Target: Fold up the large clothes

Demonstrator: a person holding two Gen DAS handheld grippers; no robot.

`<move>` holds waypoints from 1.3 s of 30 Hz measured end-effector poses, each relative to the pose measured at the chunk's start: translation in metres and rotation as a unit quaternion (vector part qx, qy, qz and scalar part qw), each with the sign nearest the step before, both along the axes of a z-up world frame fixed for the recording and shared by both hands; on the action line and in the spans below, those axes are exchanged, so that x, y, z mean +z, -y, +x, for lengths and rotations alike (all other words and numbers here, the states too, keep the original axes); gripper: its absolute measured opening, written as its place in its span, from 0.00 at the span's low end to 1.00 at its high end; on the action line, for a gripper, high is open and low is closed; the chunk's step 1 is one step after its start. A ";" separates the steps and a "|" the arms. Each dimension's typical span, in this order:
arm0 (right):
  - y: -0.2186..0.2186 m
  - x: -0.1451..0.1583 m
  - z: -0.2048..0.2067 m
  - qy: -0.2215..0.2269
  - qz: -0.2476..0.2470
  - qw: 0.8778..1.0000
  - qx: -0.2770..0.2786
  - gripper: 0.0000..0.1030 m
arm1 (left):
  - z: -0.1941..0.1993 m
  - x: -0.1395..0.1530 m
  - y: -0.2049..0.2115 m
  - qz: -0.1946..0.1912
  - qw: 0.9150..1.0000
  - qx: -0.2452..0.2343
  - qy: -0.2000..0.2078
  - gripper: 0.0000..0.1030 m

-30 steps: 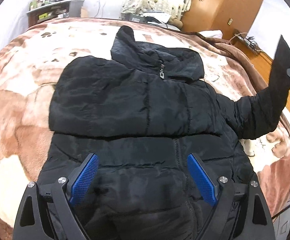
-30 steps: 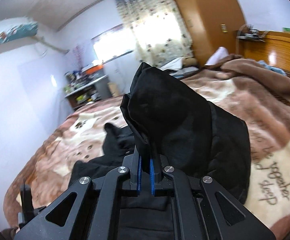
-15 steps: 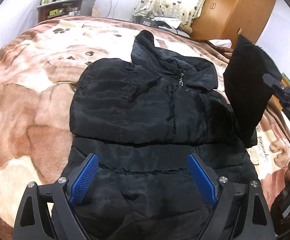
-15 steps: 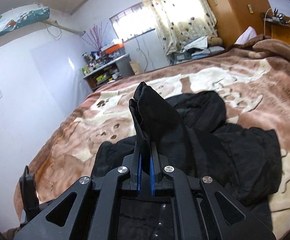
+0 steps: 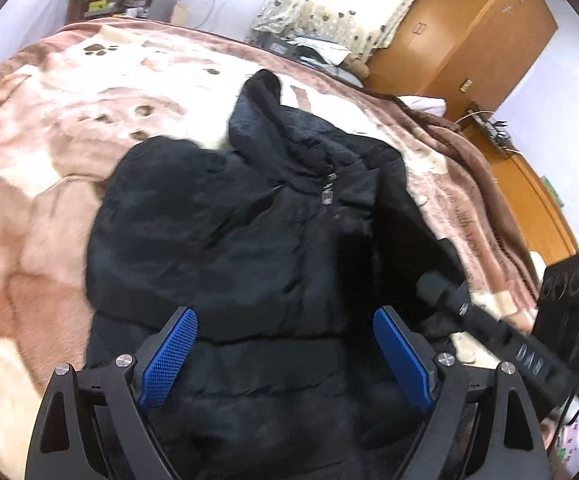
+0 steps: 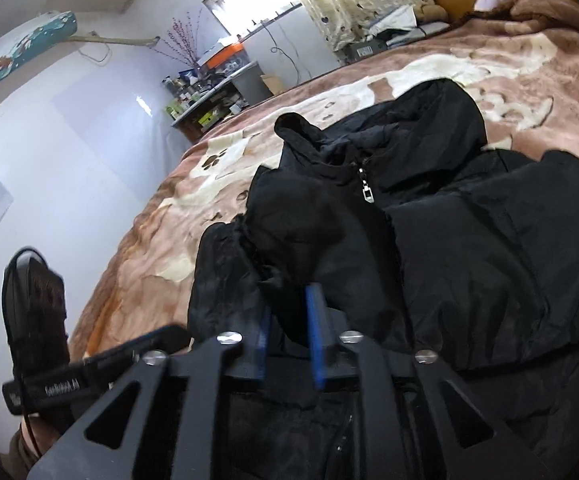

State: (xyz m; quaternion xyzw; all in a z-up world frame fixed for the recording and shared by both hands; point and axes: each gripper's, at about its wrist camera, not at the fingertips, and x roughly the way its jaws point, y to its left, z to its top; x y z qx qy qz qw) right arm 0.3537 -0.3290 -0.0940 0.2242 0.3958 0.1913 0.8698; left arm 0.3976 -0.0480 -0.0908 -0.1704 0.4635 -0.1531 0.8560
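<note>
A black puffer jacket (image 5: pixel 249 240) lies face up on the bed, hood toward the far side, with one sleeve (image 5: pixel 177 216) folded across its chest. My left gripper (image 5: pixel 285 360) hovers open over the jacket's lower half, with nothing between its blue pads. The other sleeve (image 6: pixel 309 240) now lies over the chest beside the zip pull (image 6: pixel 366 192). My right gripper (image 6: pixel 289 312) sits low on it, its jaws opening, with the cuff cloth lying slack between the pads. In the left wrist view the right gripper (image 5: pixel 433 284) comes in from the right.
A brown and cream plush blanket (image 5: pixel 41 160) covers the bed. A wooden wardrobe (image 5: pixel 469 32) and a wooden headboard (image 5: pixel 537 184) stand to the right. A cluttered shelf (image 6: pixel 209 96) is beyond the far edge. The left gripper's body (image 6: pixel 49 388) shows at the lower left.
The right gripper brought the raised sleeve down and across onto the jacket's chest, and its shut jaws have parted. The left gripper shifted a little over the jacket and stayed open.
</note>
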 end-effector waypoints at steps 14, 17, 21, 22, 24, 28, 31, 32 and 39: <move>0.077 0.014 -0.059 -0.023 0.020 0.997 -0.068 0.49 | 0.037 -0.005 0.063 0.043 0.998 -0.032 -0.021 0.90; 0.092 0.020 -0.078 -0.011 -0.004 0.996 -0.088 0.49 | 0.036 -0.017 0.072 0.093 0.995 -0.026 -0.020 0.90; 0.102 0.022 -0.091 -0.012 -0.034 0.994 -0.106 0.49 | 0.040 -0.043 0.070 0.088 0.994 -0.015 -0.061 0.89; 0.103 0.022 -0.095 -0.013 -0.038 0.993 -0.109 0.49 | 0.040 -0.050 0.069 0.073 0.995 -0.012 -0.073 0.89; 0.104 0.020 -0.097 -0.013 -0.043 0.993 -0.111 0.49 | 0.039 -0.053 0.069 0.067 0.995 -0.006 -0.070 0.73; 0.109 0.017 -0.103 -0.019 -0.039 0.992 -0.118 0.49 | 0.038 -0.048 0.073 0.068 0.996 -0.016 -0.061 0.16; 0.110 0.016 -0.106 -0.019 -0.034 0.991 -0.124 0.49 | 0.034 -0.032 0.069 0.065 0.997 -0.013 -0.035 0.08; 0.110 0.015 -0.106 -0.018 -0.032 0.991 -0.125 0.49 | 0.031 -0.023 0.065 0.064 0.998 -0.008 -0.022 0.07; 0.108 0.013 -0.106 -0.017 -0.034 0.991 -0.125 0.49 | 0.037 0.020 0.035 0.081 0.996 0.023 0.035 0.07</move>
